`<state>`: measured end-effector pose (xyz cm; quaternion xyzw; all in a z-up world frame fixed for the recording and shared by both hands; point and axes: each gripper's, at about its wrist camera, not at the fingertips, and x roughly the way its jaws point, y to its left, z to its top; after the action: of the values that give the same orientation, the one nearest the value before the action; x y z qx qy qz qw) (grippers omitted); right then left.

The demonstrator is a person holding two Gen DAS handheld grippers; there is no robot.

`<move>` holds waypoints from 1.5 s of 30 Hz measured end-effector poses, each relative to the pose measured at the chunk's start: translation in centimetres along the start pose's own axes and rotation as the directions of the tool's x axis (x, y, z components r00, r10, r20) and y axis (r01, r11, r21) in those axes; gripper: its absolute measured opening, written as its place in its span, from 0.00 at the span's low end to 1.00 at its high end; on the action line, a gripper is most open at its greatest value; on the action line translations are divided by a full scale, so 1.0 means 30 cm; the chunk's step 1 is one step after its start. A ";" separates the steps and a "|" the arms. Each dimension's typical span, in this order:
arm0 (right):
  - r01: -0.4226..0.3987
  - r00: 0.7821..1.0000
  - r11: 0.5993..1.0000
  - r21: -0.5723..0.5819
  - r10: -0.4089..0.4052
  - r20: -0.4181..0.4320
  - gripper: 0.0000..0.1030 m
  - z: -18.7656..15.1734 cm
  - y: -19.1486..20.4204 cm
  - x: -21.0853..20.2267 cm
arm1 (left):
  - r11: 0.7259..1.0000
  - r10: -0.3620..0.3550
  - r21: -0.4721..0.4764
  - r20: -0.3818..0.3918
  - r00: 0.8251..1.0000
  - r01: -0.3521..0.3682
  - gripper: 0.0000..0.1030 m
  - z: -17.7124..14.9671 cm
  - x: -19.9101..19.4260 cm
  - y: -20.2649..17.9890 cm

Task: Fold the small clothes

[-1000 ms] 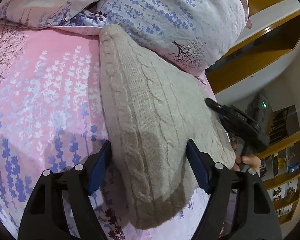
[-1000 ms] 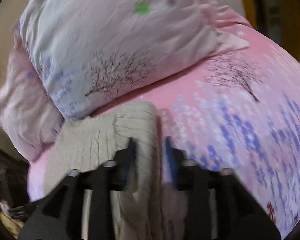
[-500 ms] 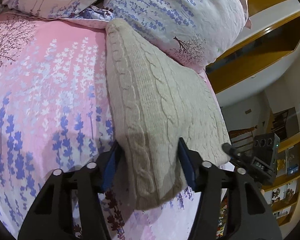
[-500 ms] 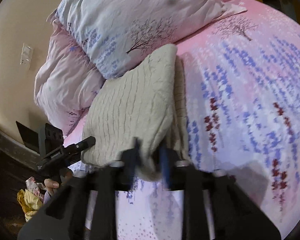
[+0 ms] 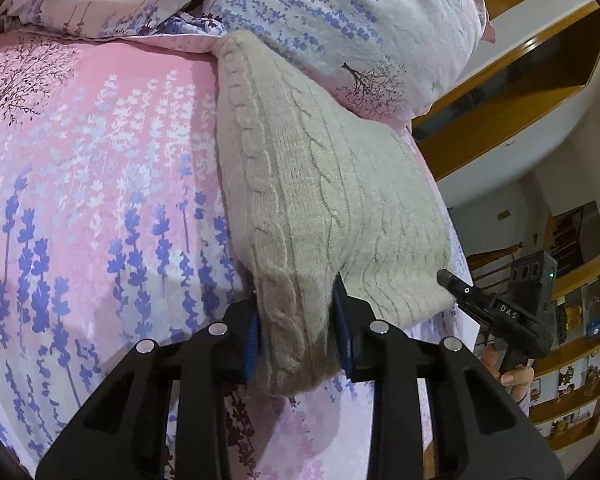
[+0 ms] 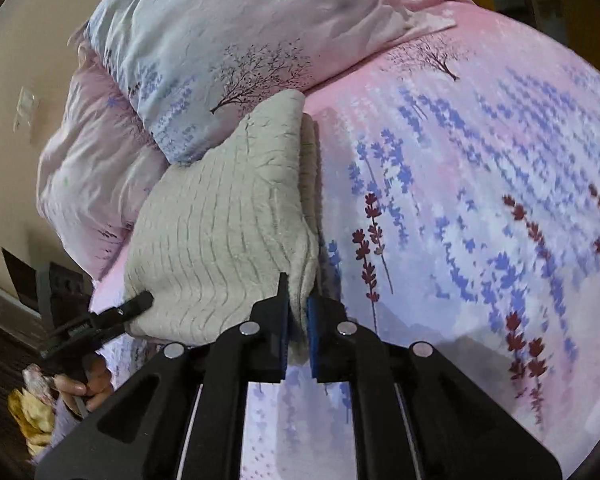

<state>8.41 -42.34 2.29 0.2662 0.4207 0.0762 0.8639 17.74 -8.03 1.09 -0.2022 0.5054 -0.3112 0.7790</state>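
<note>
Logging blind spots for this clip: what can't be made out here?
- Cable-knit sweater: garment type uncertain, folded; underside against the bedsheet in both views.
- Left gripper, right gripper: inner pad contact buried in knit.
- Shelf items: too small, left wrist view.

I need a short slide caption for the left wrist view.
Left gripper shut on the near corner of a folded beige knit sweater on floral bedding.

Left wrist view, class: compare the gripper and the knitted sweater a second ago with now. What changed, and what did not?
The left gripper narrowed from wide open and now pinches the near edge of the beige sweater. The right gripper stayed clamped on its corner. The sweater still lies folded on the floral bedsheet against the pillow.
</note>
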 end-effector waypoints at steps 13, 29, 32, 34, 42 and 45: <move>0.230 0.971 0.962 -0.149 -0.217 0.096 0.41 -0.012 0.097 -0.031 | 0.997 0.072 0.022 0.075 0.995 -0.074 0.45 0.003 -0.062 -0.022; 0.309 0.950 0.879 -0.362 -0.265 0.166 0.41 -0.060 0.242 0.085 | 0.895 0.219 0.334 0.244 0.945 -0.294 0.63 0.032 0.058 -0.315; 0.332 0.943 0.863 -0.380 -0.287 0.170 0.44 -0.065 0.255 0.102 | 0.866 0.263 0.361 0.260 0.929 -0.346 0.63 0.012 0.082 -0.323; 0.342 0.939 0.855 -0.390 -0.296 0.174 0.46 -0.068 0.262 0.108 | 0.851 0.276 0.373 0.278 0.920 -0.368 0.63 -0.001 0.081 -0.323; 0.122 0.988 0.972 -0.201 -0.100 0.119 0.77 0.075 0.183 0.037 | 0.970 0.187 0.099 0.278 0.942 -0.221 0.70 0.119 -0.070 -0.134; 0.040 0.999 0.997 -0.058 -0.039 0.010 0.77 0.168 0.102 0.121 | 0.978 0.200 0.025 0.203 0.959 -0.209 0.73 0.166 -0.036 -0.061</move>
<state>14.87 -40.44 3.94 0.2326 0.4197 0.0701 0.8745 21.47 -8.60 4.99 -0.1609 0.4356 -0.2190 0.8581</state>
